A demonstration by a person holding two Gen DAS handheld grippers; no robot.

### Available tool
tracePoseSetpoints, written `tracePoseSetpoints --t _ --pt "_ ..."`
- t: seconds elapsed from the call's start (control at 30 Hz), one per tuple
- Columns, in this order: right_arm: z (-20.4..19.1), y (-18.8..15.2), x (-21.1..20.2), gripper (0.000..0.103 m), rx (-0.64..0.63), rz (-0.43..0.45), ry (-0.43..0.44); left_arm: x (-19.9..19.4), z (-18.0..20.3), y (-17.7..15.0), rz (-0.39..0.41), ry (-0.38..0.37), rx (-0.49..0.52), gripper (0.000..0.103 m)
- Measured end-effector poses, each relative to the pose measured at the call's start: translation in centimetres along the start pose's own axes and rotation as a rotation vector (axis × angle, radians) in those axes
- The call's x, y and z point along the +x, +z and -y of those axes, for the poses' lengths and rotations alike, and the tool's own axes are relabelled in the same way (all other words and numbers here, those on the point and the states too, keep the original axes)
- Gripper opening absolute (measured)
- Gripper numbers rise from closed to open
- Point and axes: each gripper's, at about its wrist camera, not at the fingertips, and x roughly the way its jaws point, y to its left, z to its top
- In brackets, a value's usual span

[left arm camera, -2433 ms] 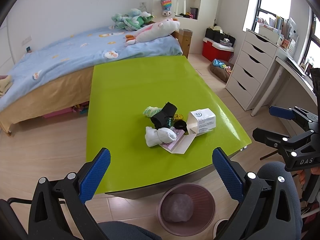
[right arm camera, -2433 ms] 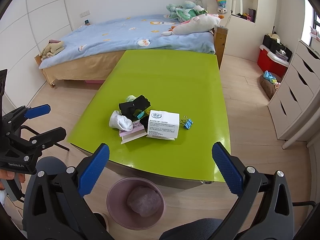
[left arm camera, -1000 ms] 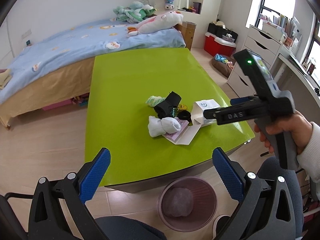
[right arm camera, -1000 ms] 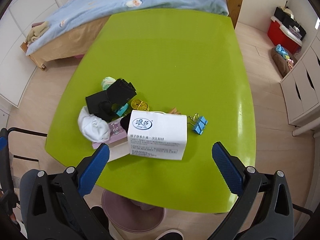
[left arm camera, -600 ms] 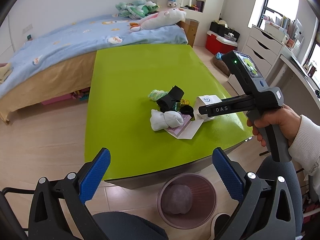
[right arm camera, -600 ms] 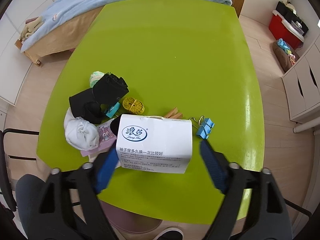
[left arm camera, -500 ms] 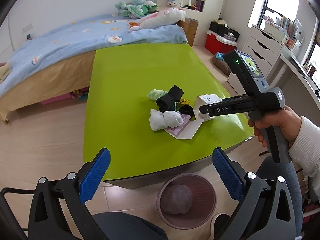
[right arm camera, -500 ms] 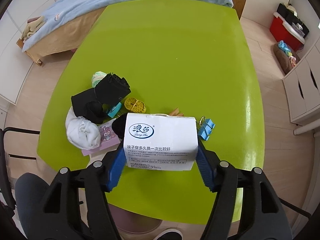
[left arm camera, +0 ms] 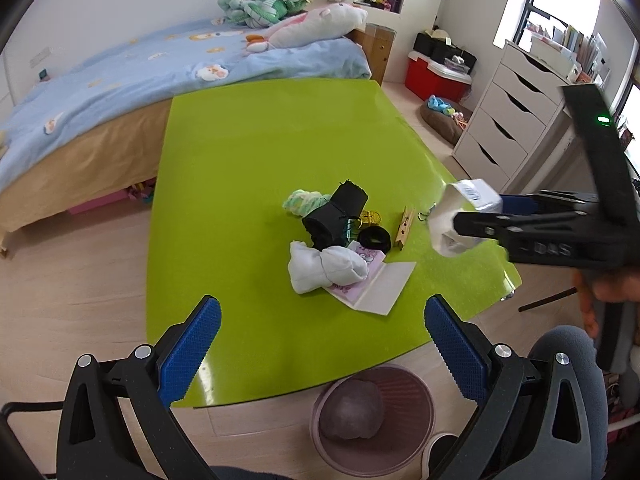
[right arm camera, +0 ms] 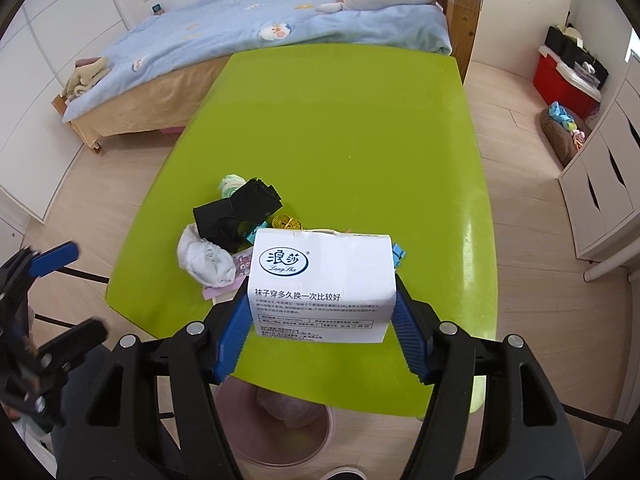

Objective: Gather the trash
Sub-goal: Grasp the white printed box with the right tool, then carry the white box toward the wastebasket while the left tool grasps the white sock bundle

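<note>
Right wrist view: a white box [right arm camera: 322, 284] is clamped between the blue pads of the right gripper [right arm camera: 320, 332] and held clear above the green table [right arm camera: 348, 140], over its near edge. The left gripper [left arm camera: 318, 344] is spread wide and empty.

— What do your tongs look like?
— My left tongs [left arm camera: 318, 354] and right tongs [right arm camera: 320, 334] are black frames with ribbed blue pads and silver screws. "DAS" is marked in grey on the right one.
</note>
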Motion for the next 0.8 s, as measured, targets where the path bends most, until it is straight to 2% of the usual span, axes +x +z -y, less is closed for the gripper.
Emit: tracePoseSetpoints --t 0.4,0.6,0.67,0.73,0.8 --pt "0.4 -2.2 -3.1 0.064 0.010 0.030 -0.008 7.9 -1.3 2.6 -0.174 -0.049 -0.088 0.098" --pt "0.6 -2.9 -3.4 0.064 0.011 0.024 -0.010 9.2 -1.3 2.5 -0.193 -0.051 -0.086 0.096" --pt "0.6 -2.9 -3.4 0.064 0.011 0.024 -0.008 9.5 -1.3 2.4 -0.201 -0.050 -0.090 0.083" --pt "0.5 -2.9 -3.3 0.064 0.008 0.023 -0.007 9.8 -1.5 2.3 -0.212 -0.057 -0.098 0.064" --pt "0.4 -2.9 -3.2 0.064 0.005 0.024 -0.004 9.6 -1.5 2.2 -0.208 -0.057 -0.088 0.053"
